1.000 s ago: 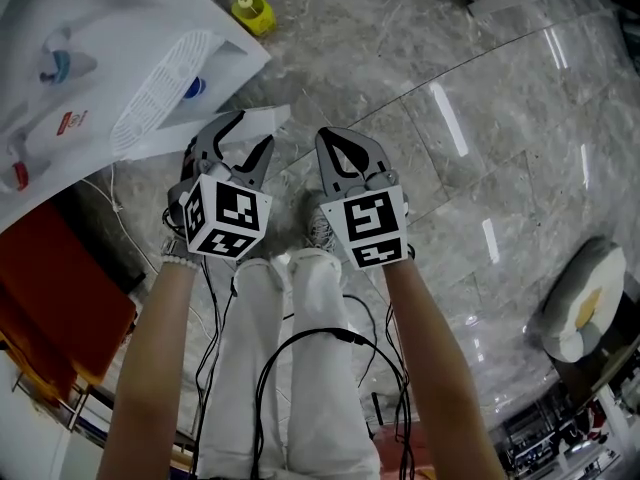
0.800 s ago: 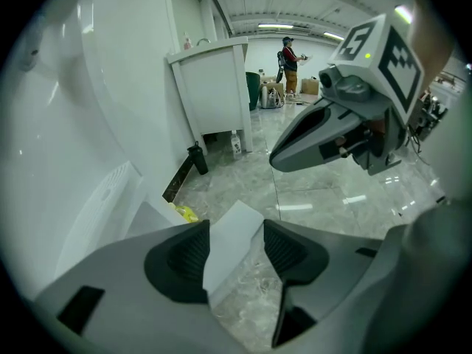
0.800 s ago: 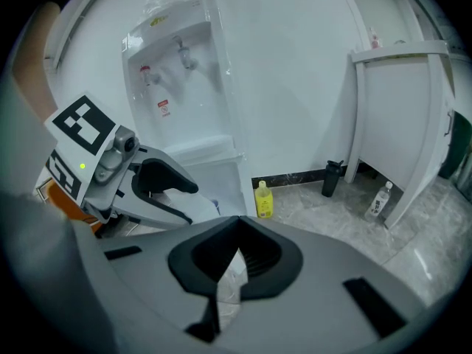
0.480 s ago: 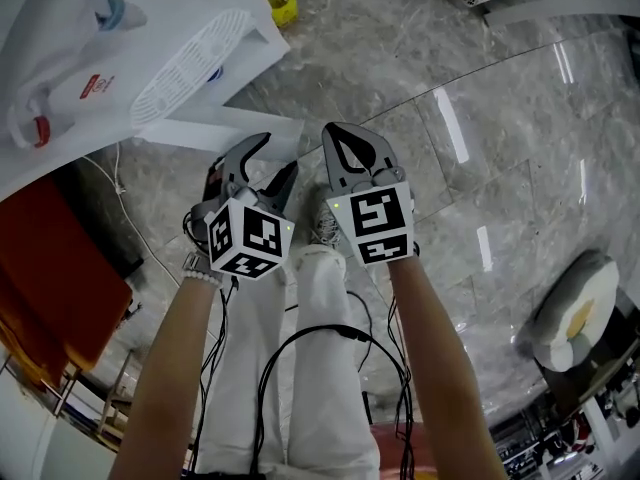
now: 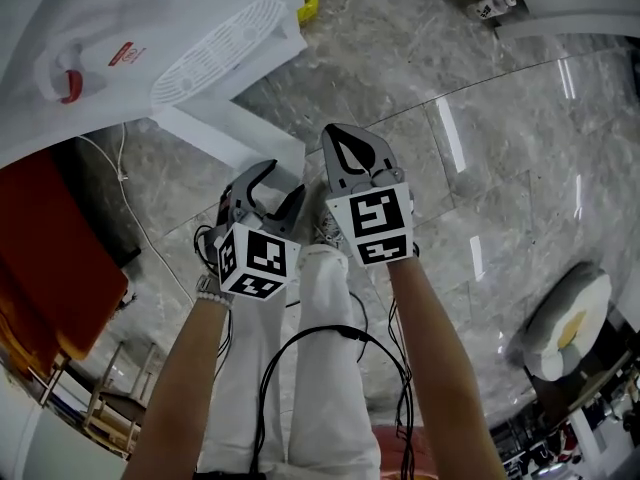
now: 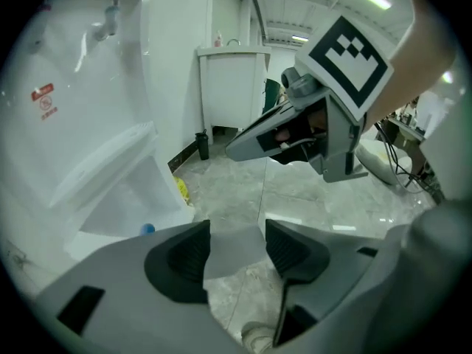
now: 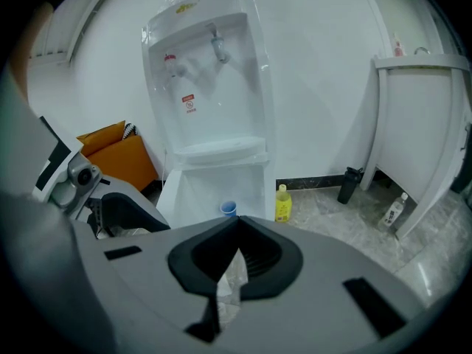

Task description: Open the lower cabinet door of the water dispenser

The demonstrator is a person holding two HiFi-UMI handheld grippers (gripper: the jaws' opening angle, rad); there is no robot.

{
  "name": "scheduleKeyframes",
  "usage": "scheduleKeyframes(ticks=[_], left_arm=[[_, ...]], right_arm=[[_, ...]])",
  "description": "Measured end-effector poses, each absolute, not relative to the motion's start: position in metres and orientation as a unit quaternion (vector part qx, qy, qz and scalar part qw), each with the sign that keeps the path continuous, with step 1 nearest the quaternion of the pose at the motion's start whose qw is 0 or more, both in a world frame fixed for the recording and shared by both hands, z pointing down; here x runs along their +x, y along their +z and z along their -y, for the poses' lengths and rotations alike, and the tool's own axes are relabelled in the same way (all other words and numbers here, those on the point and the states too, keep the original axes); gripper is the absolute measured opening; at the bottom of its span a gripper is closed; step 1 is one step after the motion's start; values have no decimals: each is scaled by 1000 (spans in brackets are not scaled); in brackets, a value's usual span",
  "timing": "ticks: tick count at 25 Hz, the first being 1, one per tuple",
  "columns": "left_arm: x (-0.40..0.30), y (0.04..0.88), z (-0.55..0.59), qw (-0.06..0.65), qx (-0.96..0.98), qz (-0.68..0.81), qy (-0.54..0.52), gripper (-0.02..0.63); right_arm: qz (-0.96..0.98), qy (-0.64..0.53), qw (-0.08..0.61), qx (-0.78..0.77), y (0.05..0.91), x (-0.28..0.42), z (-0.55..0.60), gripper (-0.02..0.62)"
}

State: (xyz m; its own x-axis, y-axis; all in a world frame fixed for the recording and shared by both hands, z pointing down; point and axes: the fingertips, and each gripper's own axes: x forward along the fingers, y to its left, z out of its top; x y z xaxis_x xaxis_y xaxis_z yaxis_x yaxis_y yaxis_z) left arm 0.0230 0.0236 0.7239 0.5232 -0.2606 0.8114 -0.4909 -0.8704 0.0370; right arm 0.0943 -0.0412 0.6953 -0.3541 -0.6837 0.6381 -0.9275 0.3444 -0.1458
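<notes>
The left gripper (image 5: pixel 283 180) stands wide, its jaws having just been opening; the free edge of the door (image 5: pixel 232 136) shows in the gap, with the pads clear of it. The right gripper (image 5: pixel 341 138) is closed and empty beside it. The door swings out from the dispenser (image 5: pixel 150 28), leaving the cabinet open with a cup (image 7: pixel 228 209) inside. The release looks done: keep the jaws wide and draw straight back without nudging the door shut

Polished grey marble floor (image 5: pixel 520 88) lies under my right claw (image 5: pixel 336 138), streaked with reflected light. Ahead of it stands a white wall (image 7: pixel 317 65); right of it a white cabinet (image 7: pixel 420 124) on legs, left an orange box (image 7: pixel 118 157).
</notes>
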Motion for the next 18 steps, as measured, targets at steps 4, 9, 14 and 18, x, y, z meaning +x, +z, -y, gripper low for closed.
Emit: scheduleKeyframes(ticks=[4, 9, 14, 18], left_arm=[[8, 724, -37, 156, 856, 236, 434, 244], [-13, 724, -49, 184, 845, 259, 430, 238], [-35, 726, -60, 194, 837, 266, 437, 229], [-53, 726, -69, 196, 829, 272, 448, 221]], right_arm=[[788, 250, 246, 505, 695, 83, 37, 5], [794, 248, 248, 496, 695, 69, 33, 5], [797, 246, 251, 491, 694, 60, 31, 5], [798, 245, 254, 488, 693, 56, 30, 5]])
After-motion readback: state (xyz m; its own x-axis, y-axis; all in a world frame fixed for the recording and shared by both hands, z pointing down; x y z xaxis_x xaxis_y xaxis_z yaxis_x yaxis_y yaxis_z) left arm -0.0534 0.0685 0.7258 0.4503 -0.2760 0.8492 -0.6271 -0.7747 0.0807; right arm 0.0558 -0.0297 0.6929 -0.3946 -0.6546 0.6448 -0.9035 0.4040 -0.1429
